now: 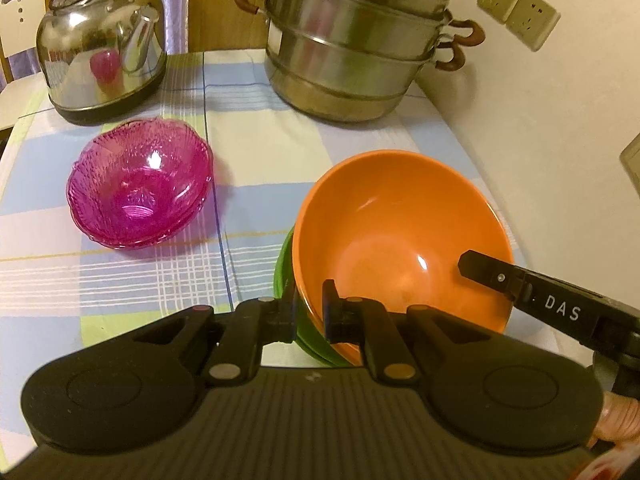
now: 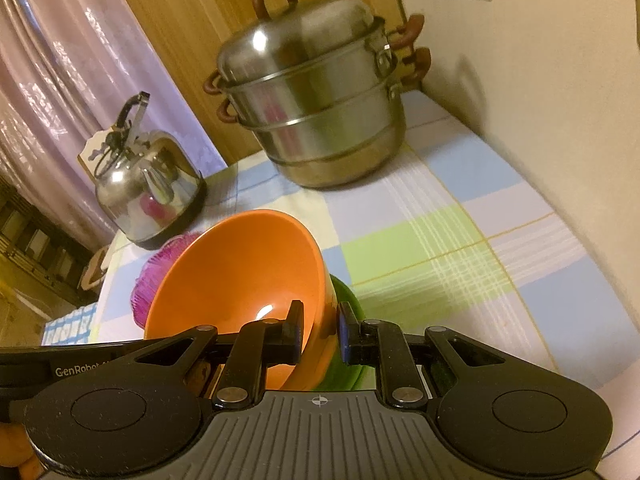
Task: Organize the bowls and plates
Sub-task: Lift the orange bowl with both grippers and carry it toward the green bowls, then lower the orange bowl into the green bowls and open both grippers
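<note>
Both claws, left claw (image 1: 308, 312) and right claw (image 2: 320, 330), pinch the glossy orange plastic bowl (image 1: 392, 224), tilted in the green bowl (image 1: 286, 276) at 5 o'clock on the checked surface (image 1: 256, 148); lower evenly, then release.

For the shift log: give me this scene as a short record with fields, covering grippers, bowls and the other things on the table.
left gripper: shut on the near rim of the orange bowl
right gripper: shut on the same bowl's rim, opposite side
orange bowl: tilted, over the green bowl
pink glass bowls: stacked, apart on the left
kettle: back left
steamer pot: back, by the wall
table: checked cloth
</note>
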